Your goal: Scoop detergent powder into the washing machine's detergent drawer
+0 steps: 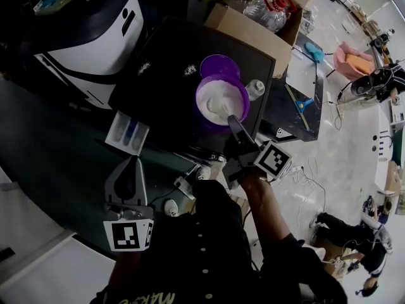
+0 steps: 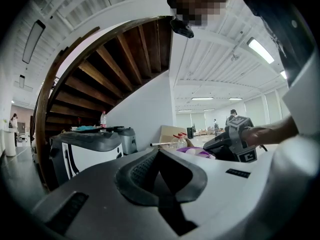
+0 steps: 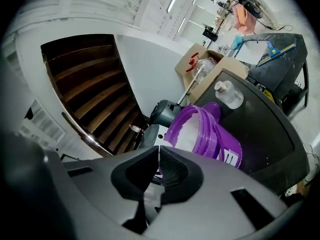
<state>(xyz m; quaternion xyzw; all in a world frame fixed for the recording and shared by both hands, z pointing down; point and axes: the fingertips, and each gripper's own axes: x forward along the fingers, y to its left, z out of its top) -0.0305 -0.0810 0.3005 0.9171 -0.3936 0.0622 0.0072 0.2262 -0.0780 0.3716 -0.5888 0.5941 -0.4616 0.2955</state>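
Note:
A purple tub (image 1: 221,100) of white detergent powder stands open on the black washing machine (image 1: 171,87), its purple lid (image 1: 218,65) lying just behind it. My right gripper (image 1: 231,120) reaches over the tub's near rim, shut on a thin white scoop (image 1: 225,110) whose end is in the powder. In the right gripper view the jaws (image 3: 160,154) are closed, with the tub (image 3: 200,129) right ahead. The white detergent drawer (image 1: 120,132) stands pulled out at the machine's front left. My left gripper (image 1: 133,163) hovers just below it, shut and holding nothing; its own view (image 2: 160,156) looks across the room.
A small white bottle (image 1: 254,88) stands right of the tub. An open cardboard box (image 1: 253,24) of bottles sits behind the machine. A white-and-black appliance (image 1: 95,37) stands at the far left. Cables (image 1: 304,170) lie on the floor to the right.

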